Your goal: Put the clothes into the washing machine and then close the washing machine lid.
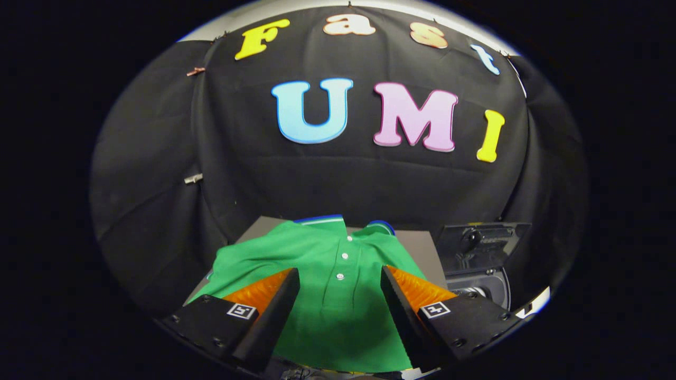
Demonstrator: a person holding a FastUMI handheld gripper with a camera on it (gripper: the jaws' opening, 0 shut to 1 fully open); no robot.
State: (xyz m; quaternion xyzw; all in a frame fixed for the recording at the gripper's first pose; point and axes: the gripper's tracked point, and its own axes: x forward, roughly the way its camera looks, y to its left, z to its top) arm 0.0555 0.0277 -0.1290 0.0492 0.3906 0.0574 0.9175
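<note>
A green polo shirt [322,258] with white buttons and a blue-edged collar lies spread on a grey board [417,253]. My gripper [340,277] hovers over it, open, the two fingers standing wide apart on either side of the button placket, with the cloth showing between them. Neither finger presses on the shirt. To the right of the board stands a dark washing machine [478,264] with its lid raised and its round opening partly hidden behind my right finger.
The grey board carries the shirt and ends a little beyond the collar. Black cloth walls close the booth behind and on both sides. A white strip [533,305] shows low at the right past the machine.
</note>
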